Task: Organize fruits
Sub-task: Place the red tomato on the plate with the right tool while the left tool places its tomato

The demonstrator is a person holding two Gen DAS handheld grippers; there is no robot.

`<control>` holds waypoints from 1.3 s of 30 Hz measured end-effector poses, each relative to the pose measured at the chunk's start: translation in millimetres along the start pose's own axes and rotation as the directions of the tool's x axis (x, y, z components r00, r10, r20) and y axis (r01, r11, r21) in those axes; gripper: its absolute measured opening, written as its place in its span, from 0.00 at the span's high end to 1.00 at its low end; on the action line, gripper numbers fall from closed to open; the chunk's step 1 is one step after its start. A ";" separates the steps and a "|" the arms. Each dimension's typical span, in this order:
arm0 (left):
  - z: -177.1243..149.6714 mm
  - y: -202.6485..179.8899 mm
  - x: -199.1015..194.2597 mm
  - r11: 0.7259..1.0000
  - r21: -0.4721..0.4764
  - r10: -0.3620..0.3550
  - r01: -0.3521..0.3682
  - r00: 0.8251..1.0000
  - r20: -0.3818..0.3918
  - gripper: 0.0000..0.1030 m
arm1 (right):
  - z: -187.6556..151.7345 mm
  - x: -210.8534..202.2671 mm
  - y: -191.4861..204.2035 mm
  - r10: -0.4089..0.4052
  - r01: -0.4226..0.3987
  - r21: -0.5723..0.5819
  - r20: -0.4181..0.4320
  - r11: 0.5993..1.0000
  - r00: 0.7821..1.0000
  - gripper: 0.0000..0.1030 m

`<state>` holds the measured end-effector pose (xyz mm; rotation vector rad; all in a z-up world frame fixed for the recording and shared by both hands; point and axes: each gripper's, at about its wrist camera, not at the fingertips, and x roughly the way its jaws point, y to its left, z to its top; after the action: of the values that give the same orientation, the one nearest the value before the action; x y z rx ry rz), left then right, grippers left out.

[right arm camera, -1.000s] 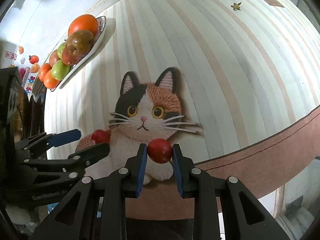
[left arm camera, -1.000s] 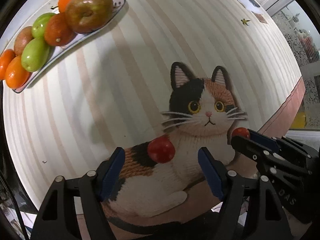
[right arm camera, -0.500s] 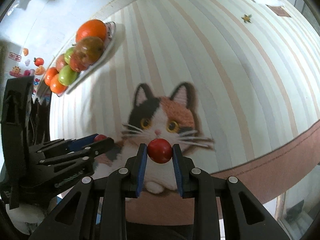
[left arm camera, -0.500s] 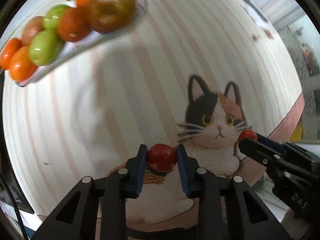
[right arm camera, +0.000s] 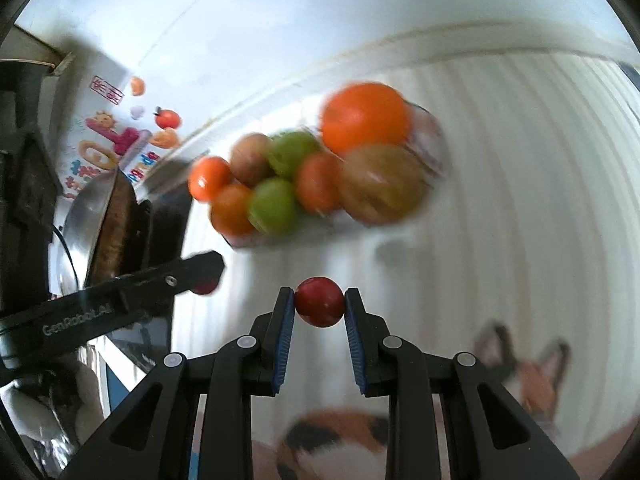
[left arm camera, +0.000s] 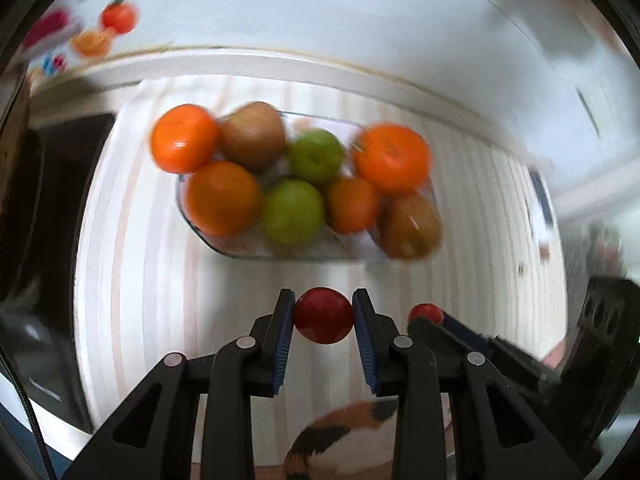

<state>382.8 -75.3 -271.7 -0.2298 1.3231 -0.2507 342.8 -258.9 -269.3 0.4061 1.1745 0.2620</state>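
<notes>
My left gripper [left arm camera: 323,316] is shut on a small dark red fruit [left arm camera: 323,315], held above the striped cloth just short of the glass dish [left arm camera: 248,251]. The dish is heaped with several oranges, green fruits and brownish apples. My right gripper [right arm camera: 320,307] is shut on a second small red fruit [right arm camera: 320,307], also in front of the dish [right arm camera: 256,242]. In the left wrist view the right gripper [left arm camera: 430,316] shows at the lower right with its fruit. In the right wrist view the left gripper [right arm camera: 200,276] reaches in from the left, its red fruit partly hidden.
The striped cloth [left arm camera: 140,280] carries a cat picture [left arm camera: 340,436] near the bottom edge. A white wall with fruit stickers [right arm camera: 120,136] rises behind the dish. A dark appliance [left arm camera: 48,220] stands left of the cloth, and a metal pan [right arm camera: 92,216] sits at the left.
The left gripper closed on the red fruit lying on the cat picture and lifted it. Both grippers then swept towards the fruit dish, which now sits centred ahead; the cat has slid to the bottom edge.
</notes>
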 end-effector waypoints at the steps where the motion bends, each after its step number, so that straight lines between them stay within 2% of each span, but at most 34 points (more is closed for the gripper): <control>1: 3.8 6.3 4.0 0.999 -0.031 -0.009 0.009 1.000 0.000 0.74 | 7.8 5.6 5.0 0.003 -0.003 -0.009 0.001 1.000 1.000 0.73; 5: 21.4 35.6 14.9 0.989 -0.142 -0.043 0.043 0.999 0.003 0.74 | 28.2 32.9 15.8 -0.020 0.020 -0.051 -0.004 0.999 1.000 0.73; 8: 29.4 43.9 15.8 0.984 -0.169 -0.051 0.052 0.999 0.007 0.74 | 34.0 49.4 19.1 -0.034 0.033 -0.066 -0.020 0.997 0.999 0.73; 26: 36.4 47.2 39.8 0.988 -0.153 0.002 -0.006 1.000 -0.029 0.73 | 40.2 87.6 16.4 -0.084 0.081 -0.091 -0.032 0.993 0.996 0.73; 30: 37.1 50.6 40.1 0.983 -0.183 0.021 -0.028 0.999 -0.040 0.71 | 39.7 89.4 20.0 -0.094 0.091 -0.103 -0.020 0.990 0.995 0.71; 31: 37.4 51.7 39.4 0.981 -0.191 0.021 -0.029 0.999 -0.041 0.69 | 39.8 88.3 20.8 -0.095 0.093 -0.103 -0.015 0.990 0.995 0.62; 32: 38.0 52.7 38.2 0.979 -0.200 0.021 -0.028 0.999 -0.039 0.69 | 40.0 86.4 21.4 -0.096 0.095 -0.102 -0.008 0.990 0.995 0.47; 33: 38.4 53.3 37.2 0.978 -0.205 0.020 -0.027 0.999 -0.037 0.68 | 40.2 83.4 21.8 -0.090 0.090 -0.102 0.003 0.991 0.996 0.41; 36: 39.3 52.4 30.6 0.979 -0.200 0.033 -0.037 0.999 -0.023 0.60 | 40.6 75.5 25.6 -0.077 0.078 -0.104 0.012 0.992 0.997 0.32; 39: 38.1 49.1 18.3 0.982 -0.177 0.060 -0.059 0.998 0.000 0.44 | 38.8 62.3 30.9 -0.087 0.089 -0.103 0.028 0.991 0.996 0.16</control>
<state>426.4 -33.4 -294.9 -0.3400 1.3460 -0.0813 402.2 -212.6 -295.3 0.2644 1.1469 0.2402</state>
